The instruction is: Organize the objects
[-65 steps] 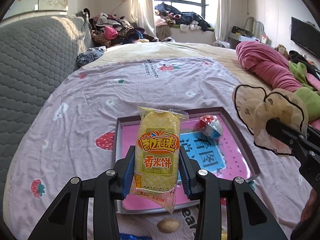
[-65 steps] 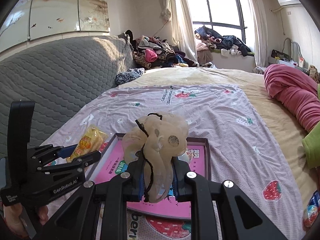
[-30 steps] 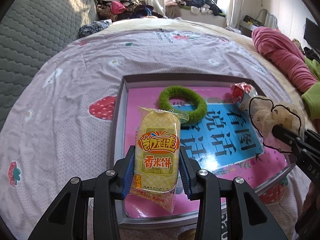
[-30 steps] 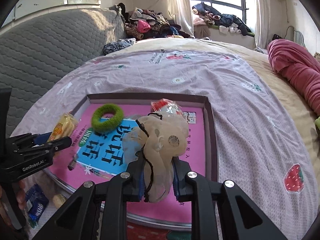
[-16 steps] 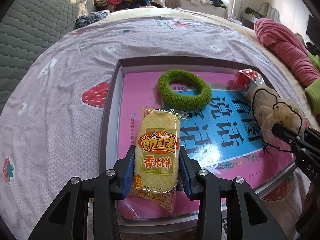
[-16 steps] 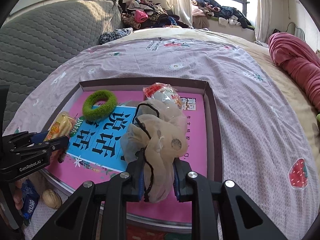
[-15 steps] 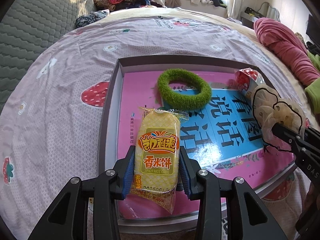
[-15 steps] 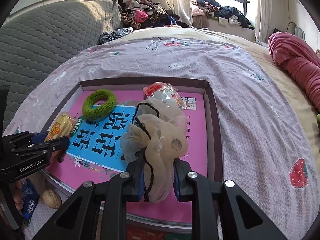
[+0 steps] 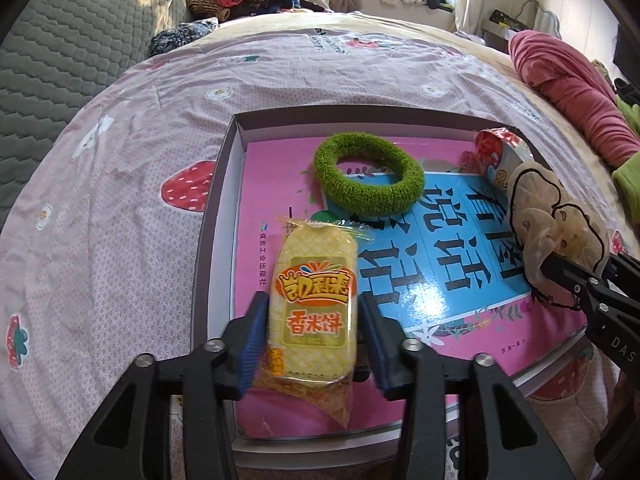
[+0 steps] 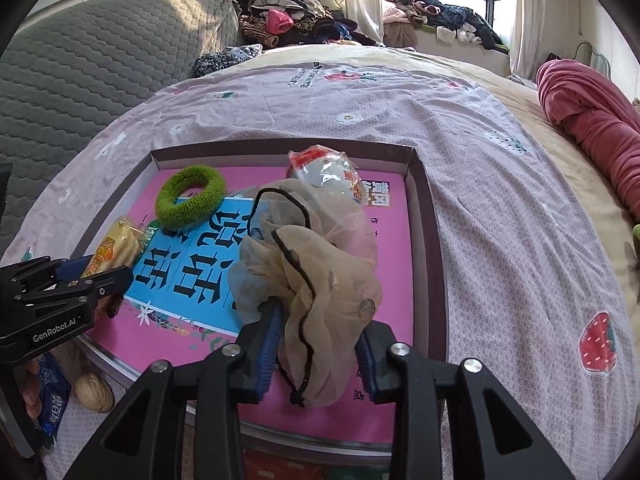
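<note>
Left tool (image 9: pixel 312 340) parted around "SPICY RICE CAKE" packet (image 9: pixel 314 300); right tool (image 10: pixel 318 344) parted around scrunchie (image 10: pixel 316 280).

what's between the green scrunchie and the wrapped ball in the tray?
Nothing: only the bare pink-and-blue tray floor separates scrunchie and ball, clearest in the left wrist view.

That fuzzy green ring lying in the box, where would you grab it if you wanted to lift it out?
Take the green scrunchie from above, across its band: one of the jaws in the open middle, the other outside. It lies flat on the box floor, so a side approach finds little to pinch. The near arc seems easiest, since the wrapped candy sits toward its right.
</note>
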A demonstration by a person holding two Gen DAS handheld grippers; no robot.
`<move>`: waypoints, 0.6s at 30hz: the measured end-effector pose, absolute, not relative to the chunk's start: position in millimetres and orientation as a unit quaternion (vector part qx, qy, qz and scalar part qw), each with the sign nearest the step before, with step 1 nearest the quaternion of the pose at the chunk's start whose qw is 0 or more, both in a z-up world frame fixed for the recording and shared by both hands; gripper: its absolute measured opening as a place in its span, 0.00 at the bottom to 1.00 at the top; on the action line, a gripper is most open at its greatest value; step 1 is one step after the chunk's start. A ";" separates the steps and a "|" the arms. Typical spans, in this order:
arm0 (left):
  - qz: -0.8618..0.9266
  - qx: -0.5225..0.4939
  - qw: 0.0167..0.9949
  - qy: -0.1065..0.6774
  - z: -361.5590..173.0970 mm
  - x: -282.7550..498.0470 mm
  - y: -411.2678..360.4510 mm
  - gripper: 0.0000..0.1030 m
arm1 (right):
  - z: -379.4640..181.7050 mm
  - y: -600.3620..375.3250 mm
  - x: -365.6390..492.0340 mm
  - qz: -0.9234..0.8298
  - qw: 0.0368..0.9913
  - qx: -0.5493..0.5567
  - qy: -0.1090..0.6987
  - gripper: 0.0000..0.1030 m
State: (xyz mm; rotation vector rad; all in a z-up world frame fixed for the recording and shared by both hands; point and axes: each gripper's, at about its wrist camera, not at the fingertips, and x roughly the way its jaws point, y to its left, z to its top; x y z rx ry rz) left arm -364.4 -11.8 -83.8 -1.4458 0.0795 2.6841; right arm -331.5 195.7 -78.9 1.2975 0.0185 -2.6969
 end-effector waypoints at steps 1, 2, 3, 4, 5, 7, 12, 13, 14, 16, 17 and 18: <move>0.879 -0.474 0.043 0.028 -83.9 -364.6 -11.7 0.59 | -78.4 195.5 -331.5 -0.899 0.075 0.432 0.007 0.36; 0.879 -0.475 0.041 0.029 -84.1 -364.7 -11.8 0.59 | -77.8 195.0 -331.2 -0.899 0.075 0.432 0.008 0.37; 0.878 -0.475 0.041 0.028 -83.9 -364.5 -12.2 0.59 | -77.0 194.9 -330.8 -0.899 0.074 0.431 0.009 0.39; 0.878 -0.476 0.040 0.029 -83.8 -364.3 -12.3 0.59 | -75.8 194.7 -330.3 -0.900 0.073 0.430 0.011 0.42; 0.878 -0.477 0.039 0.029 -83.8 -364.4 -12.6 0.59 | -75.1 194.9 -330.0 -0.901 0.072 0.429 0.011 0.43; 0.877 -0.478 0.036 0.033 -82.8 -364.2 -12.6 0.59 | -73.5 195.4 -329.0 -0.901 0.070 0.427 0.012 0.46; 0.876 -0.481 0.035 0.035 -79.9 -362.5 -13.5 0.59 | -70.4 196.4 -327.7 -0.903 0.059 0.426 0.021 0.53; 0.875 -0.482 0.038 0.030 -79.1 -362.5 -14.9 0.60 | -69.9 196.7 -327.5 -0.903 0.058 0.425 0.021 0.55; 0.874 -0.483 0.041 0.026 -78.7 -362.5 -15.5 0.61 | -69.5 197.0 -327.3 -0.903 0.058 0.425 0.020 0.57; 0.872 -0.487 0.053 0.016 -77.0 -361.8 -16.7 0.67 | -67.9 197.1 -326.6 -0.904 0.057 0.423 0.021 0.58; 0.872 -0.486 0.059 0.016 -75.5 -360.8 -15.9 0.71 | -66.7 197.1 -326.1 -0.905 0.056 0.422 0.021 0.58; 0.872 -0.485 0.060 0.017 -74.6 -359.8 -14.7 0.73 | -65.8 196.9 -325.8 -0.905 0.057 0.421 0.021 0.58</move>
